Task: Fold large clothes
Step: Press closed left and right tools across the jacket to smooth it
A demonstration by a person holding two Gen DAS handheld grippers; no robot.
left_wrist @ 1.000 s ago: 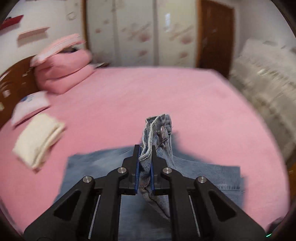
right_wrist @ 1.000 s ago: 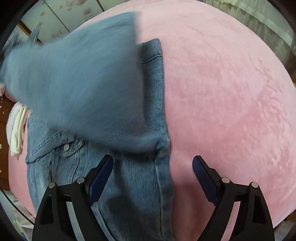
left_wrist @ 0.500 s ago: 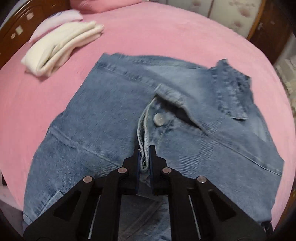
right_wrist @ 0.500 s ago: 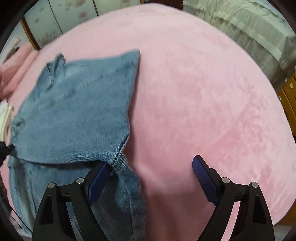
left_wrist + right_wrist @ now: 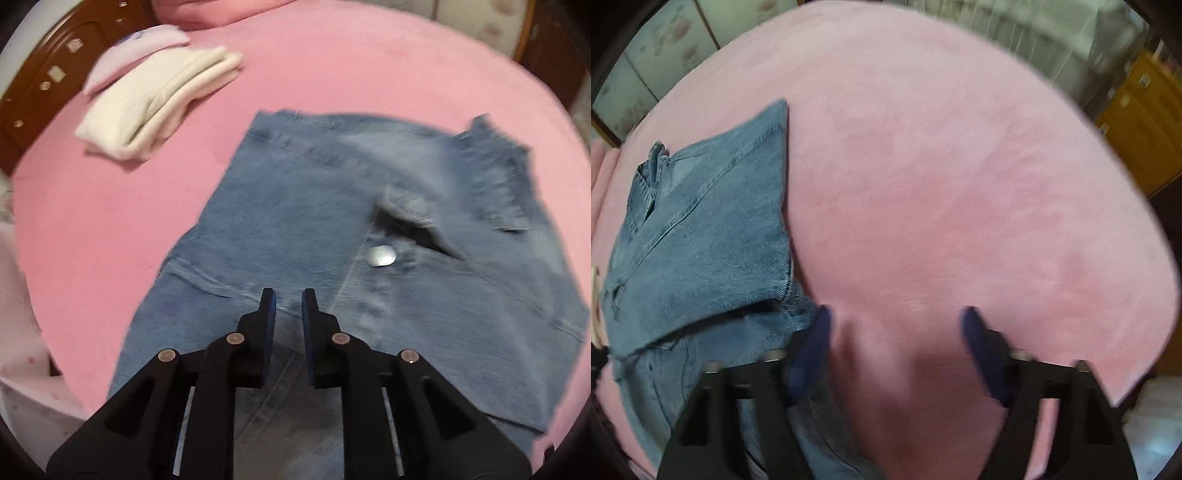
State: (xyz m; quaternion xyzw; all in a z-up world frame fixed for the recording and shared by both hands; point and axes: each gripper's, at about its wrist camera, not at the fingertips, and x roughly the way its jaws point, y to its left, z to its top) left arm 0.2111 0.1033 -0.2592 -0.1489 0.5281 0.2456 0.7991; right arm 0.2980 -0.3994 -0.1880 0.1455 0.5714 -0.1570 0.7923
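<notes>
One denim jacket, part-folded on bed; both hand-held grippers empty, jaws apart; next: regrasp an edge.

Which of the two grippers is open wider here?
The right gripper: its fingers stand far apart over the pink bedspread. The left gripper shows only a narrow gap, above the denim jacket.

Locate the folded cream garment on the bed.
In the left wrist view, the cream garment lies upper left on the pink bed, beside the headboard, apart from the denim jacket.
</notes>
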